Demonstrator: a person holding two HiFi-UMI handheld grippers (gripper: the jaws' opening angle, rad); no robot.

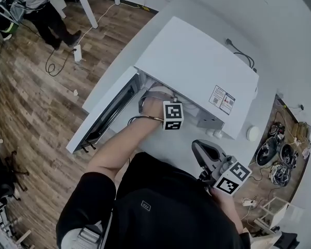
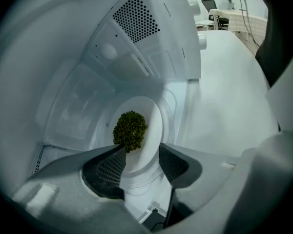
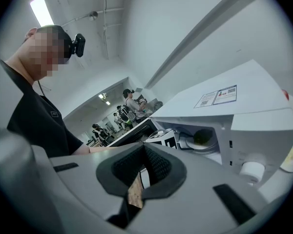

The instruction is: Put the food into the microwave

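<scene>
Nearest the body, at about 5 o'clock in the head view, the right gripper (image 3: 144, 147) is held over the table (image 1: 168, 149) and pointed at the microwave (image 1: 197, 66). Its jaws are drawn narrow, tips together, with nothing gripped. Further on, the left gripper (image 2: 141, 151) is placed inside the open cavity, angled downward, with its jaws spread wide. The near rim of the plate (image 2: 150, 123) is seen in the gap between them, and neither pad is seen pressing on it. The plate is laid inside the cavity, and the food (image 2: 130, 130), a green mound, is heaped toward its 9 o'clock side. The door (image 1: 106, 115) is hung open toward 8 o'clock. Beyond, at 11 o'clock, a person (image 1: 44, 9) is seen on the wood floor (image 1: 31, 97).
</scene>
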